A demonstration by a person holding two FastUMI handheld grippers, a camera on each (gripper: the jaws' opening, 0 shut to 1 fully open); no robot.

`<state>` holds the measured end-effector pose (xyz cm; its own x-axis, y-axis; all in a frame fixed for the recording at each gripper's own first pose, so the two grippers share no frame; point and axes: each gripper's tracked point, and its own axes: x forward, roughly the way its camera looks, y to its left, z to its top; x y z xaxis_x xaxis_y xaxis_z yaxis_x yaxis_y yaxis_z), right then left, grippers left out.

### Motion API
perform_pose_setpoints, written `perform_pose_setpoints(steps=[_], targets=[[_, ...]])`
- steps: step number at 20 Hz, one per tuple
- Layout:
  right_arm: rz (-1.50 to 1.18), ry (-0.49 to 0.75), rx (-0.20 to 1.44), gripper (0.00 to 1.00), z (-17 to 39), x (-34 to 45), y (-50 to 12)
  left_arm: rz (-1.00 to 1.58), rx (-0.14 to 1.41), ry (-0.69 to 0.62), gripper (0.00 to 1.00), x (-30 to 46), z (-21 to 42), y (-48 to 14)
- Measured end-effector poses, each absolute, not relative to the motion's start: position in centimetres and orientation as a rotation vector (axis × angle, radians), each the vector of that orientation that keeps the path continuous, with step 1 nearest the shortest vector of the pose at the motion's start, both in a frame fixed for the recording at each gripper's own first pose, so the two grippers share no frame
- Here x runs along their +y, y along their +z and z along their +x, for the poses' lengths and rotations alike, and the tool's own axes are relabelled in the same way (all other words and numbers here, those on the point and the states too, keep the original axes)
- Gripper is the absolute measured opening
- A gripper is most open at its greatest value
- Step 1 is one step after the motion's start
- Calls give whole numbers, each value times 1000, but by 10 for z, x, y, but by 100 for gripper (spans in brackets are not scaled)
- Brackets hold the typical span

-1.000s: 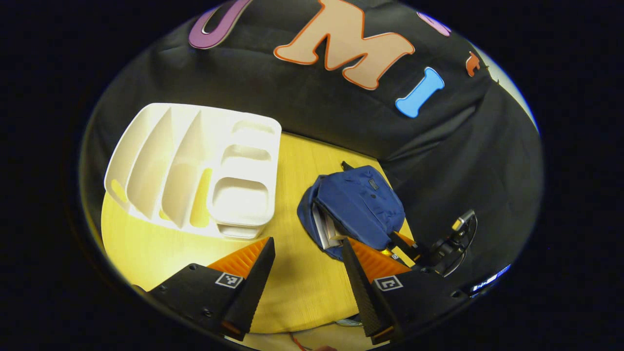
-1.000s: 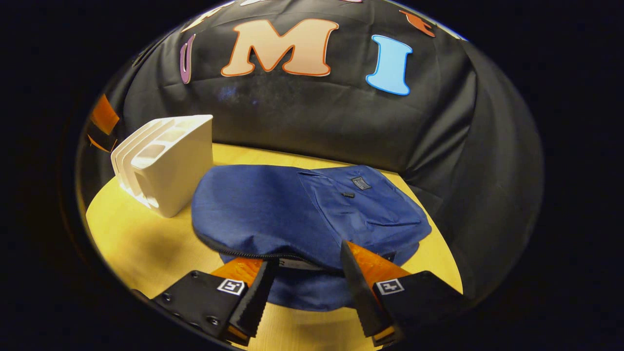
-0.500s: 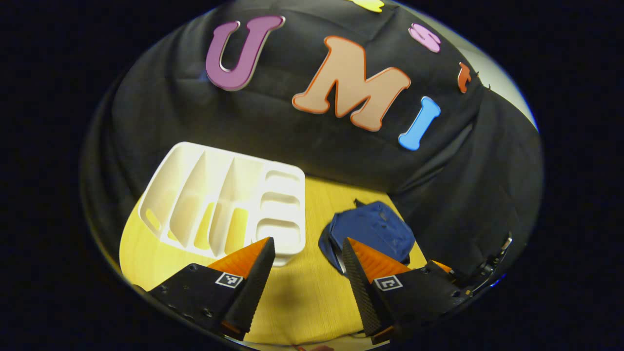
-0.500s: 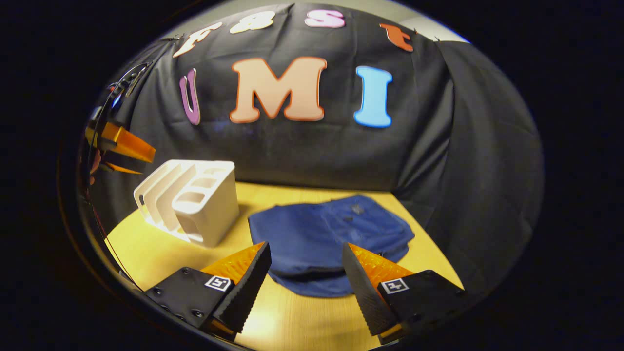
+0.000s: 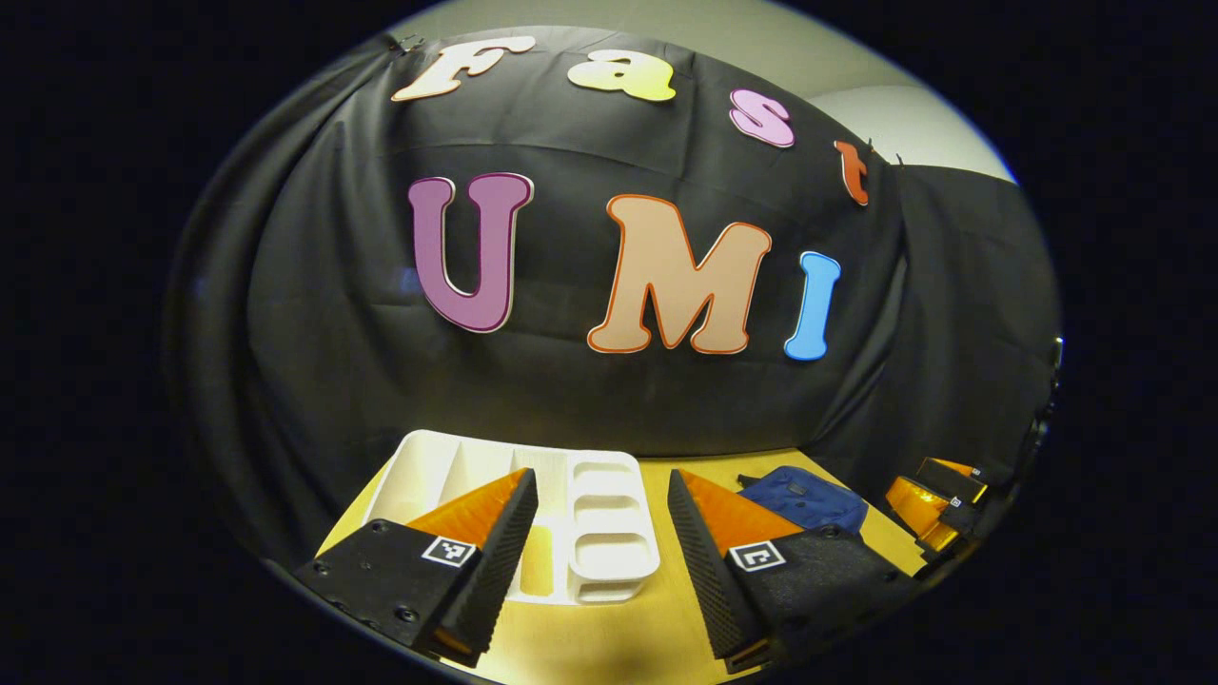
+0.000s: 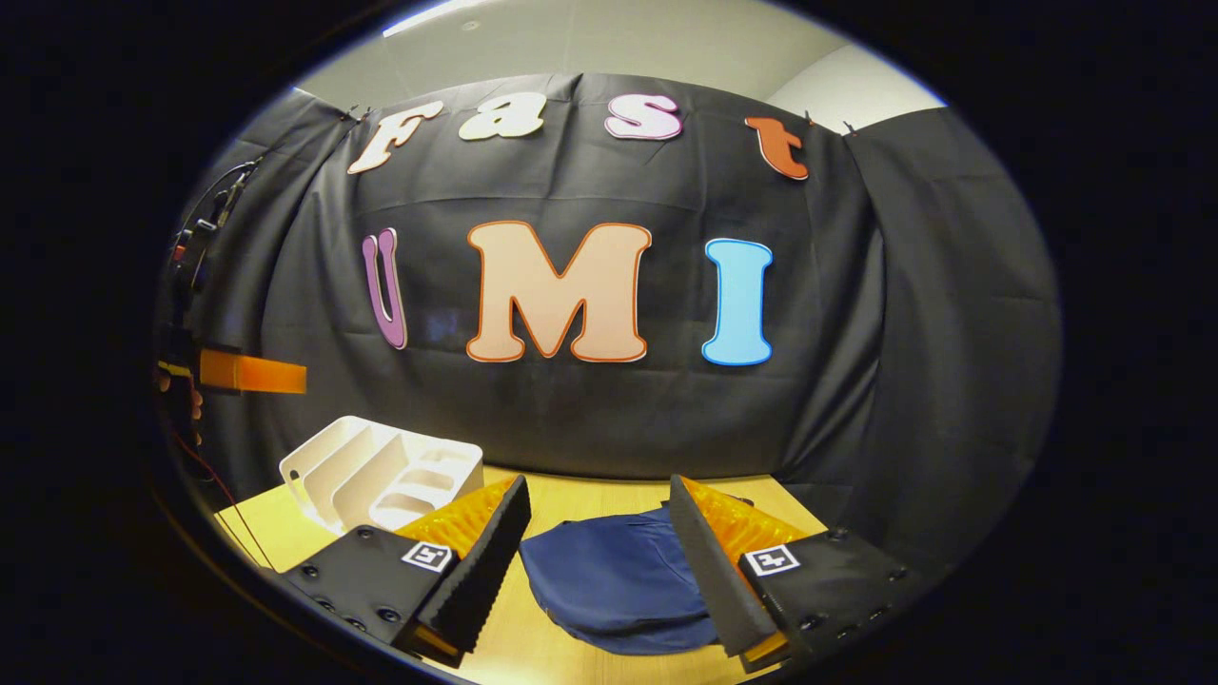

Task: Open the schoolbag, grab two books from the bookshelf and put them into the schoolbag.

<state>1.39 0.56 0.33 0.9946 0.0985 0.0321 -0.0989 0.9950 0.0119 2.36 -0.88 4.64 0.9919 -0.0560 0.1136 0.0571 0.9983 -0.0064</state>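
One dark blue fabric schoolbag [image 6: 618, 585] lies flat on the yellow wooden tabletop [image 6: 590, 493], toward the table's right side in the right gripper view; in the left gripper view it appears small beyond the right finger [image 5: 804, 497]. Whether its zip is open cannot be told from here. To its left, apart from it, stands the white plastic bookshelf [image 6: 381, 471] with upright dividers and small front trays; the slots that show in the left gripper view [image 5: 590, 528] look bare.

The right gripper [image 6: 595, 561] hangs above the near edge of the table with its two fingers spread wide, the schoolbag seen in the gap between them, and it grips nothing. The left gripper [image 5: 599, 552] is likewise wide apart and holds nothing, the bookshelf's trays lying beyond the gap. Each gripper also shows at the edge of the other's view: the left one at the far left [image 6: 243, 371], the right one at the far right [image 5: 937, 495].
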Motion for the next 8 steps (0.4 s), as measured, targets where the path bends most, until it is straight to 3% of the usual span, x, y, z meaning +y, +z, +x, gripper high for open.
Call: perform_pose_setpoints(steps=[8], targets=[[9,68,-47,88,-3,24,10,-25,-92,-75,81,15,18,37]])
